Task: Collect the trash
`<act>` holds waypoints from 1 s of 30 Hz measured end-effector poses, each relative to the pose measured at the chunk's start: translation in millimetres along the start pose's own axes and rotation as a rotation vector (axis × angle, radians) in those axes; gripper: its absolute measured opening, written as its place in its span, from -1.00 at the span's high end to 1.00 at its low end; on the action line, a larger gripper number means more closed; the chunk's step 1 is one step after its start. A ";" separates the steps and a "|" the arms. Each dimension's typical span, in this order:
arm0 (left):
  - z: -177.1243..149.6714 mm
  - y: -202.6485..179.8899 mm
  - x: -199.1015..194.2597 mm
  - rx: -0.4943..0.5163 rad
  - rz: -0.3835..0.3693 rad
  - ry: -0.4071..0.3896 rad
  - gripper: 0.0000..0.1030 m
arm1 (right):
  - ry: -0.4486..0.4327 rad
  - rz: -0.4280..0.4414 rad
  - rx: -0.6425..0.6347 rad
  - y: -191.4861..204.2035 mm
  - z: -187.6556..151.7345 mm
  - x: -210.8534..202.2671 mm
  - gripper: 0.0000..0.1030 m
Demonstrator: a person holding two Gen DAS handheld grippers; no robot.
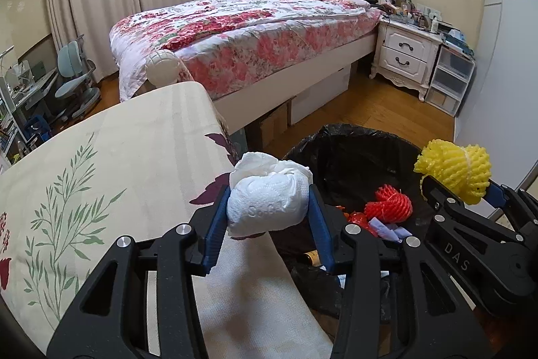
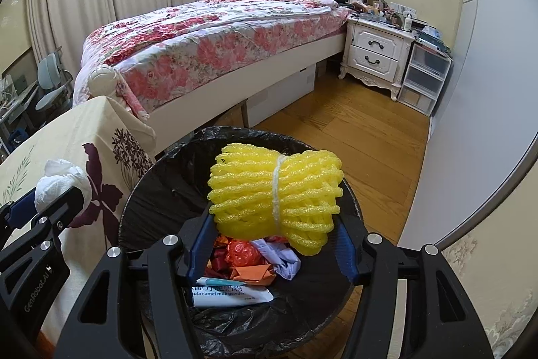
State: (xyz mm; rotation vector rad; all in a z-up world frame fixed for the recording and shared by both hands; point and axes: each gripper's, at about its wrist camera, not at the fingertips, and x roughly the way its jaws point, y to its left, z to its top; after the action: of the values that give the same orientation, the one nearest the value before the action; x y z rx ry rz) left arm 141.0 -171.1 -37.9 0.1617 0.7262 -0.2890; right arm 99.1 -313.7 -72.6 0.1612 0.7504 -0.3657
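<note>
Both of our grippers are loaded. The left gripper (image 1: 269, 207) is clenched on a crumpled white tissue wad (image 1: 267, 194), held squarely between the blue finger pads (image 1: 215, 231). The wad hangs over the corner of the table with the floral tablecloth (image 1: 111, 157), with the bin's rim just to the right of our right-hand finger. It is not yet over the opening.

The right gripper (image 2: 272, 244) grasps a yellow foam net bundle (image 2: 274, 195), tied round the middle with a pale string. The bundle sits at the fingertips and bulges forward past them. Straight below and beyond these fingers lies the open mouth of the trash bin (image 2: 161, 157), lined with a black bag.

Already in the bin, as far as we can see:
- a red foam net (image 1: 391, 204)
- orange-red wrappers (image 2: 243, 253)
- a lilac scrap (image 2: 282, 259)
- a milk powder packet (image 2: 232, 291)

So several pieces look collected, and the task seems well along.

What we judge is left: let go of the yellow bundle, which looks placed for a clean drop, then carry the tissue rightward over the rim and let it go too. The part of the tablecloth ahead of the left fingers shows no other loose trash; the rest of the table is out of view, so we cannot say these are the last two.
</note>
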 end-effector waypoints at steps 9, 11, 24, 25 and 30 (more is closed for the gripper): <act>0.6 -2.5 -3.2 0.008 0.015 -0.013 -0.37 | -0.012 -0.017 0.016 -6.2 1.9 -3.8 -0.42; 0.3 -1.6 -4.2 0.005 0.017 -0.014 -0.46 | -0.016 -0.022 0.020 -7.5 2.8 -5.2 -0.44; -4.1 7.2 -25.9 -0.007 0.017 -0.039 -0.74 | -0.045 -0.053 0.024 -8.4 -1.2 -28.1 -0.53; -4.9 8.2 -29.2 -0.008 0.020 -0.043 -0.75 | -0.047 -0.053 0.025 -7.8 -2.4 -31.0 -0.54; -10.9 17.3 -46.2 -0.024 0.031 -0.055 -0.75 | -0.066 -0.044 0.018 -2.8 -7.9 -48.1 -0.54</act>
State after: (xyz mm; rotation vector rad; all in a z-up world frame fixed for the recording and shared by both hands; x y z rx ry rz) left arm 106.8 -142.7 -14.1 0.1419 0.6715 -0.2543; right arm 60.7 -301.3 -45.1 0.1488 0.6869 -0.4176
